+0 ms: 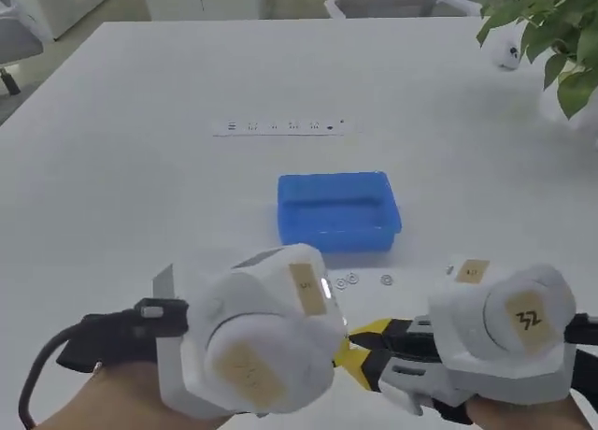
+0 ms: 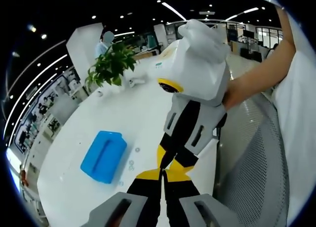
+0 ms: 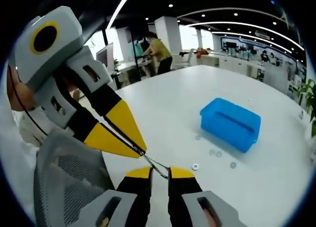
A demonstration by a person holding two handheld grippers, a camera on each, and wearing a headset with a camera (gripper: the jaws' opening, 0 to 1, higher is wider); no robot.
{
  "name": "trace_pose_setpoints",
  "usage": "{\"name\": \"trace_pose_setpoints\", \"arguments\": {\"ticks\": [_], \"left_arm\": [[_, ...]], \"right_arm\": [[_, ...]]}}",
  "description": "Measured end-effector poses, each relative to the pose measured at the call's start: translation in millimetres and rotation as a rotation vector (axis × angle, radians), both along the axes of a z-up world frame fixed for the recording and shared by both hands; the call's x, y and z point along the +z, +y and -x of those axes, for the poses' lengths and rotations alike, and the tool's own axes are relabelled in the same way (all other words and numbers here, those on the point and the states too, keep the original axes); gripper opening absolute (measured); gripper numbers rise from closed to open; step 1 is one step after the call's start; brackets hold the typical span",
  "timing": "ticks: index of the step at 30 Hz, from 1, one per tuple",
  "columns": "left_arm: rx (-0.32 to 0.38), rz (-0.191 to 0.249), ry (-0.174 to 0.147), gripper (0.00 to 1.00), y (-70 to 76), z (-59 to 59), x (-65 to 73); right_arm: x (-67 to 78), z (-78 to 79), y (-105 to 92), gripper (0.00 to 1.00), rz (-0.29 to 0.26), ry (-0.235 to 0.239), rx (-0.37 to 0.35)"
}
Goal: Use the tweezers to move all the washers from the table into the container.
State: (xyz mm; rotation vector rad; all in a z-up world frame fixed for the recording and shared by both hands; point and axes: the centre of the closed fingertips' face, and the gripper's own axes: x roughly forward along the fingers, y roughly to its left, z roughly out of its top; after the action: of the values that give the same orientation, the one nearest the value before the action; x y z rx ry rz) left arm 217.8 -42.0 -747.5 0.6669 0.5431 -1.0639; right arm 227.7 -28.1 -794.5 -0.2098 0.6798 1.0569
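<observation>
Big white tabletop (image 1: 140,168), and the blue container (image 1: 338,210) sits about the middle of it, open side up. Nothing to see inside it from here.

Down at the near edge both claws meet nose to nose. The left claw (image 3: 140,150) is pressed flat on the tweezers (image 3: 148,158), yellow pads together on the shank. The right claw (image 3: 159,173) is drawn narrow around the free end. I cannot tell whether it's actually biting.

The washers (image 1: 350,280) lie loose on the tabletop just on the near side of the container, a few bunched and one (image 1: 386,280) a little apart toward the right edge. By the look of it none has gone in.

So this looks like getting the tool settled. My read: one claw should take the tweezers across both arms, partway along, tips poking well clear. Too near the tips and there's no reach. Too far back and a squeeze won't close them on a flat little ring.
</observation>
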Motion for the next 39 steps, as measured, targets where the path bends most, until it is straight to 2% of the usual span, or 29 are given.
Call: {"name": "trace_pose_setpoints", "arguments": {"ticks": [5, 10, 14, 18, 20, 22, 24, 26, 27, 30, 32, 33, 37, 39], "left_arm": [[0.021, 0.0, -0.009, 0.0, 2.6, -1.2, 0.6], [0.045, 0.003, -0.001, 0.0, 5.1, -0.6, -1.3], [0.046, -0.014, -0.006, 0.0, 7.1, 0.0, -4.2], [0.039, 0.001, -0.001, 0.0, 5.0, 0.7, -1.9], [0.024, -0.004, -0.005, 0.0, 3.5, 1.5, -2.2], [0.002, -0.026, -0.023, 0.0, 2.4, 2.5, -4.5], [0.007, -0.033, -0.032, 0.0, 1.6, 2.1, -5.5], [0.0, -0.031, -0.029, 0.0, 0.0, 3.5, -5.3], [-0.013, -0.032, -0.044, 0.0, -1.4, 4.3, -3.5], [-0.028, -0.015, -0.048, 0.0, -4.9, 7.4, 1.0], [-0.042, -0.023, -0.065, 0.0, -5.6, 8.5, 3.6], [-0.044, -0.027, -0.063, 0.0, -5.2, 9.6, 3.7], [-0.028, -0.016, -0.071, 0.0, -2.7, 11.7, 5.6], [0.021, 0.013, -0.052, 0.0, -1.0, 13.1, 5.0]], "right_arm": [[-2.3, 2.1, 0.3, 0.02, 0.001, 0.002, 0.013], [-1.9, 3.8, -0.2, 0.0, 0.006, -0.013, 0.03], [-0.6, 4.0, -0.5, 0.07, 0.011, -0.026, 0.037], [3.6, 2.4, 2.5, 0.14, 0.029, -0.088, 0.07], [4.8, 4.0, 7.2, 0.13, 0.033, -0.1, 0.099], [3.2, 5.8, 10.5, 0.09, 0.043, -0.099, 0.122], [-0.1, 3.9, 11.4, 0.09, 0.062, -0.106, 0.127], [0.5, 4.9, 12.0, 0.07, 0.054, -0.095, 0.139], [1.8, 4.4, 12.8, 0.07, 0.045, -0.093, 0.133], [9.3, 5.3, 15.4, 0.09, 0.042, -0.136, 0.144], [9.1, 8.0, 16.4, 0.07, 0.054, -0.133, 0.156], [9.8, 8.8, 16.9, 0.06, 0.052, -0.136, 0.156], [10.4, 13.3, 17.6, 0.05, 0.059, -0.156, 0.158], [9.4, 15.9, 19.8, 0.04, 0.069, -0.151, 0.154]]}}
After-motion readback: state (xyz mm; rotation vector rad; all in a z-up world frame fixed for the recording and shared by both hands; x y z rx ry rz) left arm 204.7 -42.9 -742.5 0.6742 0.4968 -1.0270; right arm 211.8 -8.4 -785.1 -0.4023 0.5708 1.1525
